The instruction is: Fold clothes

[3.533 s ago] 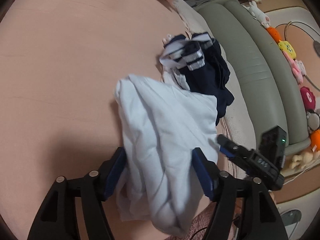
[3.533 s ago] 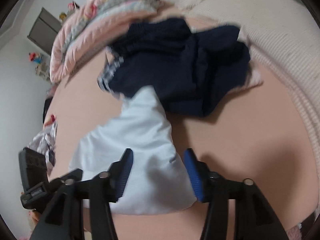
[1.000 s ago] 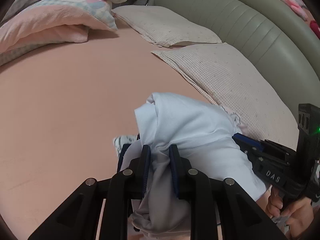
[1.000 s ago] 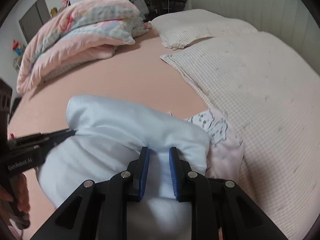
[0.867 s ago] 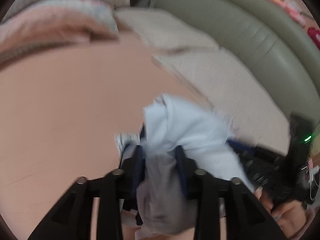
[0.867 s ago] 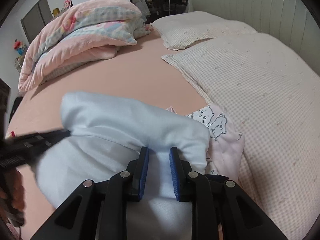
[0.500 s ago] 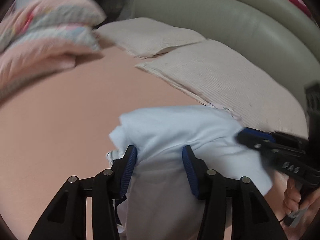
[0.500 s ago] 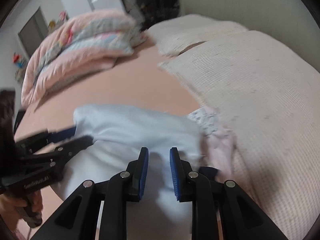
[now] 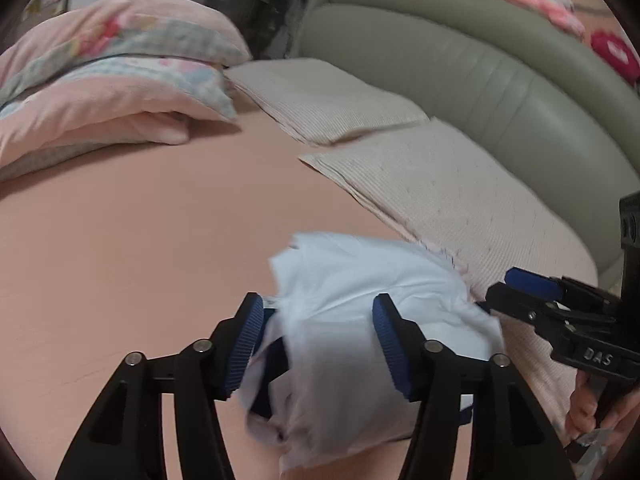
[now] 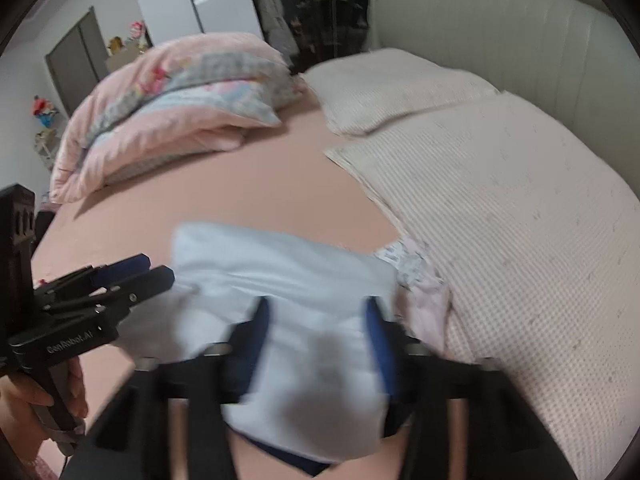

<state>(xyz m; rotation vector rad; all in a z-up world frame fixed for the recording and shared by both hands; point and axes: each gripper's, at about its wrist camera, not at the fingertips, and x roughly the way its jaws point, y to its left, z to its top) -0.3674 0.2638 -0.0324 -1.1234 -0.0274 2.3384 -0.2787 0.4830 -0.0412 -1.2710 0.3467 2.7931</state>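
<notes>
My left gripper (image 9: 318,344) is spread wide, w/ the white shirt (image 9: 360,344) bunched loose between its fingers, not pinched. My right gripper (image 10: 320,340) is released too, blurred, shirt (image 10: 280,280) lying between its fingers. Shirt sits on the pink bed (image 9: 140,240), just beside the pillow (image 10: 520,220), over a navy garment (image 10: 296,464).
</notes>
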